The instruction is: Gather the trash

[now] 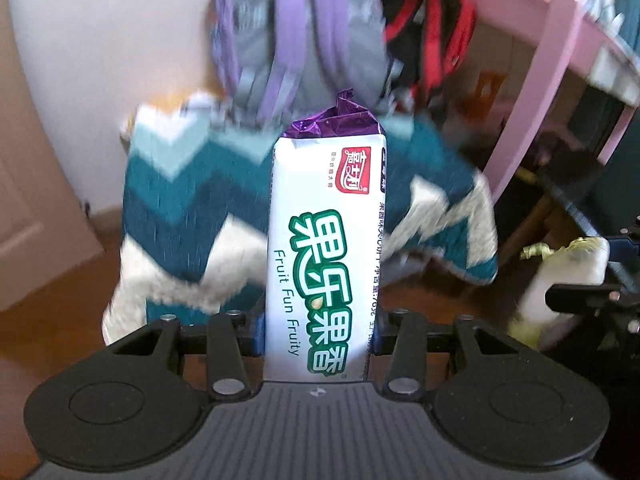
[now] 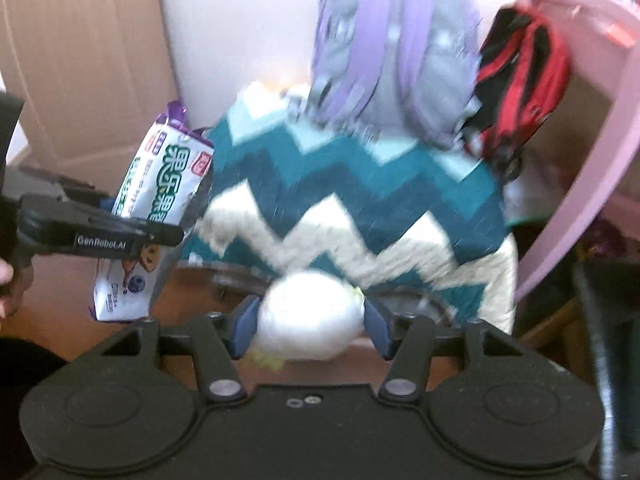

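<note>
Left gripper [image 1: 316, 336] clamps biscuit packet [image 1: 326, 240] — right gripper [image 2: 310, 324] pinches white wad [image 2: 310, 316]

Both wrist fisheyes look forward from close range, sharing the teal-and-white zigzag woven blanket [image 1: 192, 216] [image 2: 352, 200] ahead.

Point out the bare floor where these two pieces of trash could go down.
Bare wooden floor lies left of the zigzag blanket, toward the pale wall. Right of the blanket is crowded: pink furniture leg, dark clutter. Behind, purple backpack and red-black bag block. Both grippers are full: biscuit wrapper, white wad.
</note>
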Tool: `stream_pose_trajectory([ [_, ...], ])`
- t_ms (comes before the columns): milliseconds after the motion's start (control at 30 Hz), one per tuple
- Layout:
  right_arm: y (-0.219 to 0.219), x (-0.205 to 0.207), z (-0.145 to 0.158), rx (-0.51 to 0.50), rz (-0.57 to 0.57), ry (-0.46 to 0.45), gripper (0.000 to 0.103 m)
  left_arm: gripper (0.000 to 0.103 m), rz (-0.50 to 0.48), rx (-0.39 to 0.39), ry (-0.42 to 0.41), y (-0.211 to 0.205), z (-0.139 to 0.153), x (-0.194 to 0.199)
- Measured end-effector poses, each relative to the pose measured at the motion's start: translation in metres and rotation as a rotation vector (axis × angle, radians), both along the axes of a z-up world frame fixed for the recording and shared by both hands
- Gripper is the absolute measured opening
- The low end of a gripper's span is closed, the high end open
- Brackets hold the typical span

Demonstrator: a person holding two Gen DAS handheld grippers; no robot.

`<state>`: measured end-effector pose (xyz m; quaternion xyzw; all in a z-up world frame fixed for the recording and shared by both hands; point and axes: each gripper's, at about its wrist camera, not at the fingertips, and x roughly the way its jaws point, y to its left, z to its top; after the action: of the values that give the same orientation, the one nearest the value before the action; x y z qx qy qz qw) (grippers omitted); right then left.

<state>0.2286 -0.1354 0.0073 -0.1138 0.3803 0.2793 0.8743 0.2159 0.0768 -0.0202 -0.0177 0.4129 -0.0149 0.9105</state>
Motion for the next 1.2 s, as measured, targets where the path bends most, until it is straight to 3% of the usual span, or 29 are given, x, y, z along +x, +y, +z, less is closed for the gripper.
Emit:
stream_pose_trajectory([
  [33, -0.007, -0.003, 0.013, 0.013, -0.009, -0.025, 0.050, 0.043, -0.005, 0.004, -0.027, -0.007, 0.014, -0.002],
  [67, -0.015, -0.005, 0.023, 0.022, -0.024, -0.053, 0.020, 0.043, -0.010, 0.010, -0.054, -0.013, 0.027, -0.004],
  [100, -0.022, -0.006, 0.033, 0.022, -0.046, -0.071, 0.005, 0.043, -0.015, 0.013, -0.074, -0.021, 0.039, -0.005],
  [133, -0.032, -0.005, 0.041, 0.046, -0.059, -0.058, 0.002, 0.043, -0.022, 0.013, -0.094, -0.028, 0.051, -0.007],
  [333, -0.083, 0.002, 0.054, 0.140, -0.116, -0.025, 0.000, 0.043, -0.051, -0.034, -0.165, -0.065, 0.092, -0.012],
  [433, -0.102, 0.006, 0.054, 0.158, -0.150, -0.027, 0.000, 0.043, -0.067, -0.035, -0.169, -0.077, 0.094, -0.010],
  [567, -0.111, 0.021, 0.035, 0.143, -0.127, 0.054, 0.005, 0.043, -0.078, -0.039, -0.154, -0.082, 0.079, -0.006],
  [767, -0.087, 0.059, -0.044, 0.005, -0.117, 0.188, 0.013, 0.043, -0.063, -0.062, -0.102, -0.070, 0.018, 0.011],
  [967, -0.060, 0.119, -0.162, -0.097, -0.220, 0.390, 0.021, 0.043, -0.040, -0.088, -0.034, -0.046, -0.063, 0.038],
  [1200, -0.046, 0.162, -0.294, -0.101, -0.388, 0.639, 0.027, 0.043, 0.011, -0.116, -0.023, -0.018, -0.128, 0.064],
])
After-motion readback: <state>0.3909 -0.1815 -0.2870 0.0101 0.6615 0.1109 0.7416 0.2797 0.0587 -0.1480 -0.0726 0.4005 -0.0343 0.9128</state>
